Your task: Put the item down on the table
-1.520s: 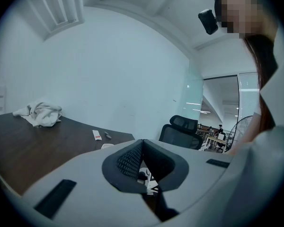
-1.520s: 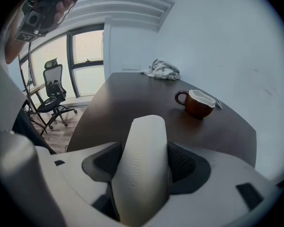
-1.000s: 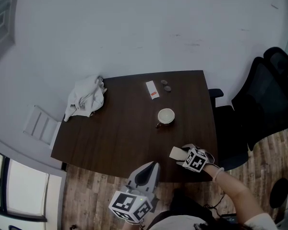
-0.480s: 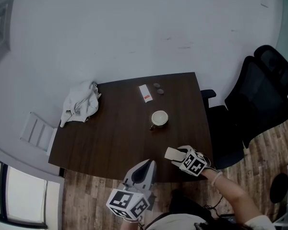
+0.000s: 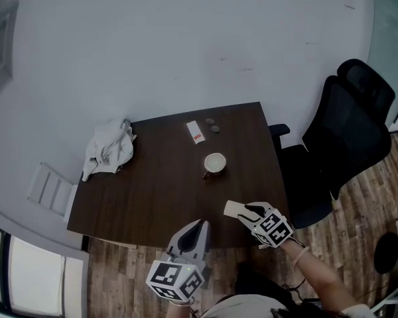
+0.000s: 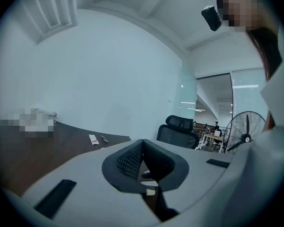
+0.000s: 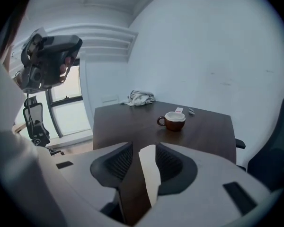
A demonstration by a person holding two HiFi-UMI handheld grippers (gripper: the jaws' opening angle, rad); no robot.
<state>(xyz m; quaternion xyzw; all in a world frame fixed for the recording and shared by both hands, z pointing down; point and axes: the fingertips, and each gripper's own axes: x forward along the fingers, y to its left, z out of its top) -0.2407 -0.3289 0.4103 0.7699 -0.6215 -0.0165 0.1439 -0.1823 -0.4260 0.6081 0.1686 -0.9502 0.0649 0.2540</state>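
Note:
A thin white card-like item point(image 7: 150, 174) stands edge-on between the pads of my right gripper point(image 7: 144, 157), whose jaws are closing. It leans on the right-hand pad, and a gap shows at the left-hand pad. In the head view the same item point(image 5: 233, 208) sticks out of the right gripper point(image 5: 244, 211) over the near right part of the dark wooden table point(image 5: 152, 184). My left gripper point(image 5: 198, 228) hovers at the table's near edge, its pads together and nothing between them point(image 6: 142, 143).
A brown cup point(image 5: 214, 163) with a white inside stands mid-table. Behind it lie a white packet point(image 5: 195, 132) with a red mark and two small dark things point(image 5: 212, 124). A crumpled white cloth point(image 5: 109, 150) lies at the far left corner. A black office chair point(image 5: 338, 131) stands right of the table.
The head view has drifted, so the table sits further left in the picture. The right gripper stays over the near right corner with the white item. The left gripper has barely moved.

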